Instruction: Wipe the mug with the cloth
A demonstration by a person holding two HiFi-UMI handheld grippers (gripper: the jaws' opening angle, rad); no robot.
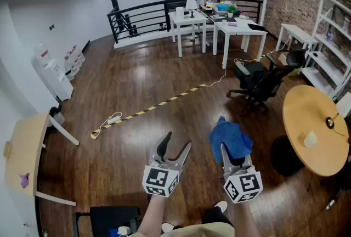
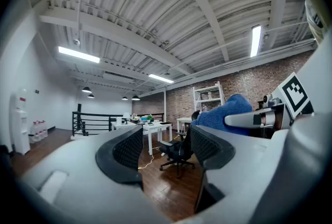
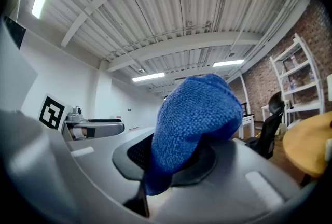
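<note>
Right gripper (image 3: 171, 159) has its jaws pinched on the blue cloth (image 3: 194, 119), which bunches up above the pads and hangs a little below them. In the head view the cloth is held in the air over the wooden floor (image 1: 131, 145), just right of the left gripper (image 1: 178, 141). That gripper's jaws are spread wide with nothing between them. To the right stands a round wooden table (image 1: 307, 115) with a small pale object (image 1: 310, 139) on it, too small to tell if it is the mug. A black office chair (image 1: 260, 81) stands beyond the cloth, with white tables (image 1: 236, 30) farther back.
</note>
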